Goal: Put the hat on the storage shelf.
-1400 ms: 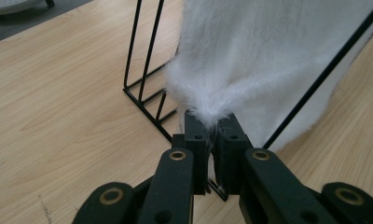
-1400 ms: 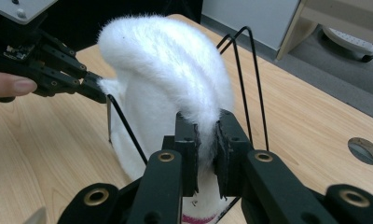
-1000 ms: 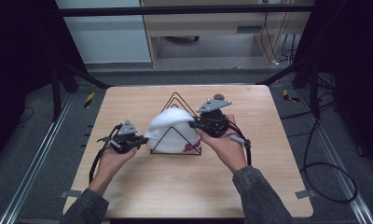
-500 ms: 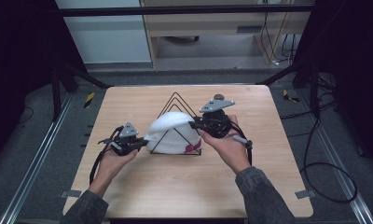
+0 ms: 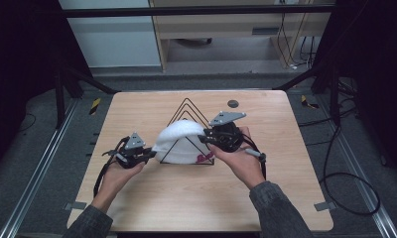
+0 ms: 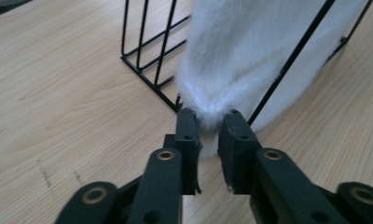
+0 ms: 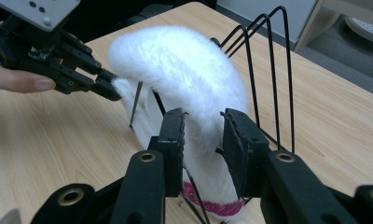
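Observation:
A white fluffy cloth (image 5: pixel 179 141) with a pink mark (image 5: pixel 205 157) lies draped over a black wire triangular rack (image 5: pixel 186 106) at the middle of the table. My left gripper (image 5: pixel 151 154) is at its left edge. In the left gripper view it (image 6: pixel 208 123) is shut on a corner of the cloth (image 6: pixel 250 51), beside the rack's wires (image 6: pixel 147 51). My right gripper (image 5: pixel 205 140) is at the cloth's right side. In the right gripper view its jaws (image 7: pixel 201 135) pinch a fold of the cloth (image 7: pixel 184 70), with the left gripper (image 7: pixel 112 91) opposite and the rack (image 7: pixel 268 60) behind.
A wooden table (image 5: pixel 286 188) holds everything, and a small dark disc (image 5: pixel 232 103) lies on it behind the right gripper. Cables (image 5: pixel 345 183) trail over the floor at the right. A low shelf unit (image 5: pixel 226 34) stands beyond the table's far edge.
Both grippers have come slightly down and toward the near edge, holding the cloth. The cloth has sunk lower over the rack.

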{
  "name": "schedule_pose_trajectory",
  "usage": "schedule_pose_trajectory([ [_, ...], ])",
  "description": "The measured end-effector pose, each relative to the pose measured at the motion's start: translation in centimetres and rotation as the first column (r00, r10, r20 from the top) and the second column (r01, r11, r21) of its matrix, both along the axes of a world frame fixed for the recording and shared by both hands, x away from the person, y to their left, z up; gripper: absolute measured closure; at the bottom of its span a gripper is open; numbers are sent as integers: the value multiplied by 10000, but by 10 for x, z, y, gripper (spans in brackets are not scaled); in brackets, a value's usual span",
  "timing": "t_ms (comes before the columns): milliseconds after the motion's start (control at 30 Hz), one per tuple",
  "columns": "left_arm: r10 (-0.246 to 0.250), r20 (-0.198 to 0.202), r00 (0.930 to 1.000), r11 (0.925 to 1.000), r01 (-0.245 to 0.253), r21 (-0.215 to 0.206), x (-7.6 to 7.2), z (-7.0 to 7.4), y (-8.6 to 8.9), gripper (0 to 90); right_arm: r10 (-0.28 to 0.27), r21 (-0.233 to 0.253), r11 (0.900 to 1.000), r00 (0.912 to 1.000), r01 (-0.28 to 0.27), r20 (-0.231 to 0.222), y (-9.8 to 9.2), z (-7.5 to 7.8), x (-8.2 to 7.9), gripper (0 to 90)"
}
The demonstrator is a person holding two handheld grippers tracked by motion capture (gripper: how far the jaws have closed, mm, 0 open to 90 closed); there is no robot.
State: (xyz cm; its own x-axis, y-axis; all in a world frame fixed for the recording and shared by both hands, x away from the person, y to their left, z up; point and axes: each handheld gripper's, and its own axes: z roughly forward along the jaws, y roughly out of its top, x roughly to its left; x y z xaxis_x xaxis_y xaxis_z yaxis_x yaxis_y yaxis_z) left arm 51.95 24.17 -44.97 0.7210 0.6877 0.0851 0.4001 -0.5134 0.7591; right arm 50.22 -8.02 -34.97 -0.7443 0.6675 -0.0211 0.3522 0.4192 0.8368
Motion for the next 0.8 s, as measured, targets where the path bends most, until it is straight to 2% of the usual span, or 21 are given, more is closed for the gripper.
schedule_pose_trajectory([
  [33, 119, 64, 9999, 9999, -119, -33, -1, 1, 1, 769, 0, 0, 10000, 10000, 0, 0, 0, 0, 0, 681],
  [133, 443, 343, 9984, 9989, -436, -189, -5, 6, 7, 687, -4, -7, 10000, 10000, 4, -12, -2, -3, -7, 652],
  [267, 971, 517, 9939, 9951, -980, 161, -12, 8, 10, 490, -106, -101, 9999, 9999, 106, -3, -6, -7, -14, 600],
  [367, 1094, 631, 9920, 9939, -1102, 89, -16, 8, 12, 396, -167, -147, 9998, 9998, 166, -67, -8, -10, -18, 567],
  [433, 898, 564, 9944, 9953, -876, -412, -20, 8, 14, 330, -244, -411, 9989, 9997, 246, 51, -8, -12, -21, 535],
  [467, 805, 509, 9955, 9956, -778, -524, -21, 8, 15, 308, -279, -502, 9983, 9996, 283, 78, -8, -13, -23, 515],
  [733, 1007, 490, 9937, 9924, -968, -756, -29, 0, 23, 51, -629, -642, 9960, 9980, 628, 4, -21, -22, -40, 392],
  [800, 1074, 476, 9931, 9911, -1032, -847, -31, -2, 25, 42, -804, -494, 9956, 9968, 802, -21, -28, -23, -45, 363],
])
